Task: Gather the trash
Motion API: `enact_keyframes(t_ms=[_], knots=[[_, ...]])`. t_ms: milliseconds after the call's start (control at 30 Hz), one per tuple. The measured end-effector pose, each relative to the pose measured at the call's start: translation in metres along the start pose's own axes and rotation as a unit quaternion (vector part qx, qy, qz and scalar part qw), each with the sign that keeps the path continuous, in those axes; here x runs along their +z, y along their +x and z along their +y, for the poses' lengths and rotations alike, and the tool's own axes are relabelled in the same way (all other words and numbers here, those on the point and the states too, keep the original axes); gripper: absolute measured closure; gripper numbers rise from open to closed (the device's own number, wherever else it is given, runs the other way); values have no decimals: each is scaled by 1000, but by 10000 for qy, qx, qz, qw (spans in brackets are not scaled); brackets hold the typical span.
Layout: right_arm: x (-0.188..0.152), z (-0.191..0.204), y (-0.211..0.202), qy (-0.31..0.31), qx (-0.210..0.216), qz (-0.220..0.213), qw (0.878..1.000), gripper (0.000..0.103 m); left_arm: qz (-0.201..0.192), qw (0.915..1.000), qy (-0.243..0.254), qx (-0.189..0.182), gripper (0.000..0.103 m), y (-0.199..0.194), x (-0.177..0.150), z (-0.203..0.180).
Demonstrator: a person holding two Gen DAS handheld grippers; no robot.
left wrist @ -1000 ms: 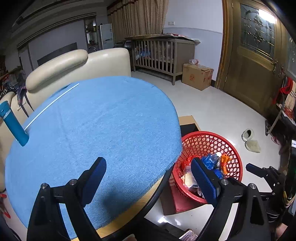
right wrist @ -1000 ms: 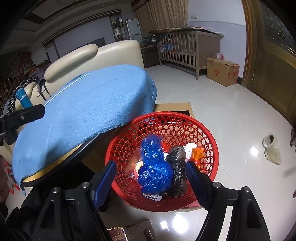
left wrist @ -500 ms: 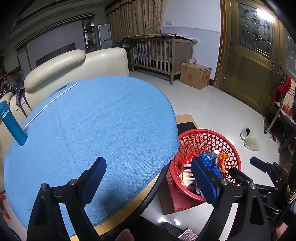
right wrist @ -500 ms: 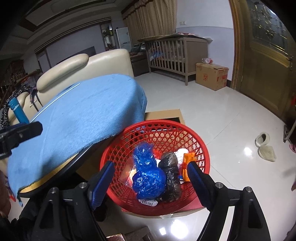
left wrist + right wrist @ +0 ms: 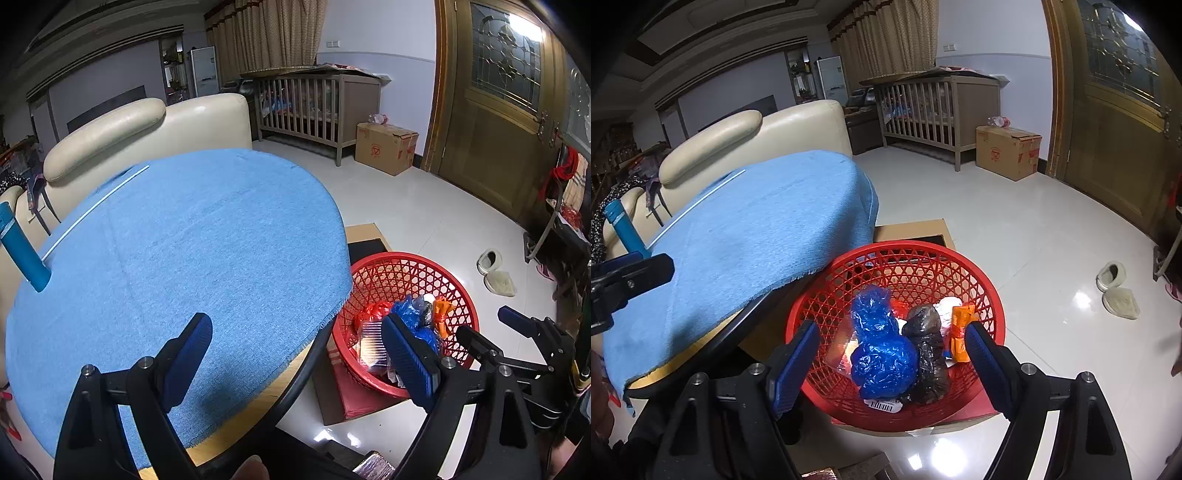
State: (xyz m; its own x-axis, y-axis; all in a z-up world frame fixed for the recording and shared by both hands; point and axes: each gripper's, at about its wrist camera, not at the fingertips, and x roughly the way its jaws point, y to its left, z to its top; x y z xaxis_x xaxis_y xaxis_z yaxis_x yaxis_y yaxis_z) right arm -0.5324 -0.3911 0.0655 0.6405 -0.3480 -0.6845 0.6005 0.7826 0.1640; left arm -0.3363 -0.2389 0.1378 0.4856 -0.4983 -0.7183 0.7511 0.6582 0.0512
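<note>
A red mesh basket (image 5: pixel 916 266) stands on a cardboard box on the floor beside the round table. It holds a crumpled blue bag (image 5: pixel 882 350), a black bag (image 5: pixel 927 347), an orange wrapper (image 5: pixel 960 328) and other scraps. My right gripper (image 5: pixel 892 354) is open and empty above the basket's near side. My left gripper (image 5: pixel 295 354) is open and empty over the table's front edge; the basket (image 5: pixel 402 273) lies to its right. The right gripper (image 5: pixel 491 336) also shows there, at the far right.
The round table has a blue cloth (image 5: pixel 192 251) with a white stick (image 5: pixel 96 210) and a blue bottle (image 5: pixel 22 254) at its left edge. A cream sofa (image 5: pixel 147 122) stands behind. A crib (image 5: pixel 317 103), a carton (image 5: pixel 386 147) and slippers (image 5: pixel 495 273) are on the tiled floor.
Both grippers have drawn back and up a little from the basket. The right view has risen so the basket sits lower. Both stay open and empty.
</note>
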Motion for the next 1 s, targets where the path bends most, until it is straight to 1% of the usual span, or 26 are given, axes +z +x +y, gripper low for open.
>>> enact_keyframes(t_ms=[500, 733, 1000], knots=[[-1, -3, 1, 68, -50, 26, 10000, 20, 24, 10000, 64, -56, 10, 1, -2, -4], [0, -6, 3, 123, -161, 34, 9998, 20, -12, 9999, 132, -21, 10, 2, -2, -8], [1, -7, 3, 148, -172, 39, 9997, 20, -3, 9998, 158, -92, 10, 2, -3, -9]])
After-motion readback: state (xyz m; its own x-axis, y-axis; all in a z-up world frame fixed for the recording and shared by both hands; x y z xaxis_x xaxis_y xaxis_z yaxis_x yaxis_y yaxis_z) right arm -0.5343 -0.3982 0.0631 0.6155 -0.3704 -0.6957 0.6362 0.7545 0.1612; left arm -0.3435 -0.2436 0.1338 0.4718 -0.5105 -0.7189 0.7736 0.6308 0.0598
